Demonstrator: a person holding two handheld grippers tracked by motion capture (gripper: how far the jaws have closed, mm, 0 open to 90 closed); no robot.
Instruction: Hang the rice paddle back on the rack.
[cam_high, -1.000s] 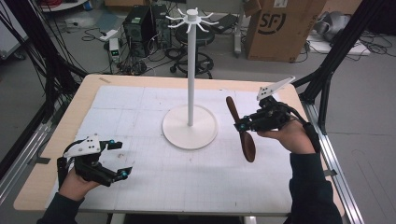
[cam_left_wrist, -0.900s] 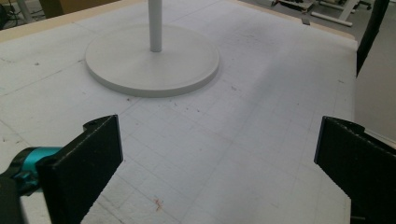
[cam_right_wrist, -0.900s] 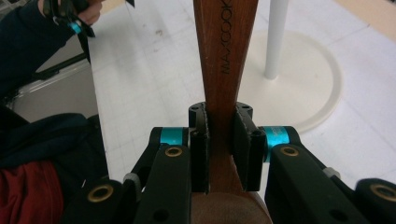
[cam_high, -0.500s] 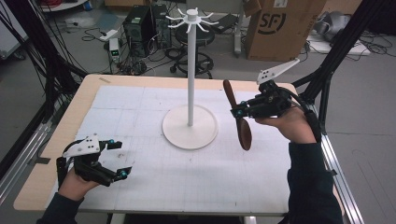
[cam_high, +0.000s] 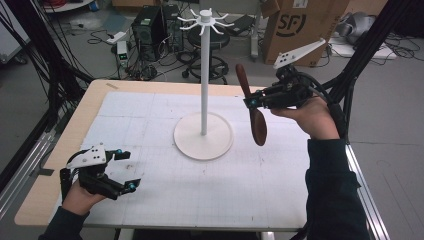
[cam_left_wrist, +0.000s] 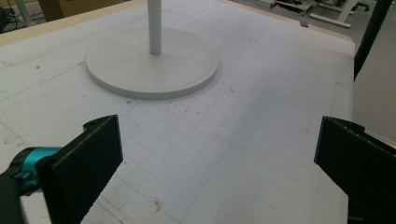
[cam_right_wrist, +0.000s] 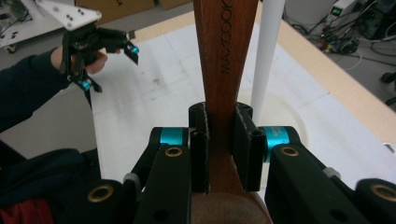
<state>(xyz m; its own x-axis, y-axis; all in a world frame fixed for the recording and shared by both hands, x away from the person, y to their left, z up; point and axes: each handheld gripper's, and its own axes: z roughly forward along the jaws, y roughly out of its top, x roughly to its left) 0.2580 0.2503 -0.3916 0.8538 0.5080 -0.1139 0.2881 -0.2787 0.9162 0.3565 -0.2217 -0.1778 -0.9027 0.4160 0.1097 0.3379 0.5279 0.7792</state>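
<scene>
The right gripper (cam_high: 251, 101) was pinching a wooden spoon (cam_high: 252, 107) by the neck of its handle, its two black jaws pressed flat against either side of the reddish-brown wood. In the right gripper view (cam_right_wrist: 219, 149) the smooth, straight-grained handle (cam_right_wrist: 223, 51) rose from between the jaws with dark lettering stamped along it, and the rounded top of the bowl sat just under them. In the high view the spoon hung above the table, slightly tilted, with the oval bowl below the gripper and the slim handle pointing up past it.

Just beyond the spoon's handle stood the rack (cam_high: 203, 75), a plain white stand: a thin round pole (cam_right_wrist: 267, 51) rising from a flat disc base (cam_high: 202, 137), topped by a small hub with short curved hooks (cam_high: 204, 21). Spoon and pole were near each other but apart.

The left gripper (cam_high: 125, 170) rested low on the white gridded mat (cam_high: 250, 185), well away from the spoon and on the near side of the rack's base. Its jaws were spread wide with nothing between them; in the left gripper view (cam_left_wrist: 219, 154) the two matt black slabs framed bare, lightly scuffed mat, with the disc base (cam_left_wrist: 152, 65) ahead of them. The mat covered a pale wooden tabletop (cam_high: 95, 97) with rounded corners.
</scene>
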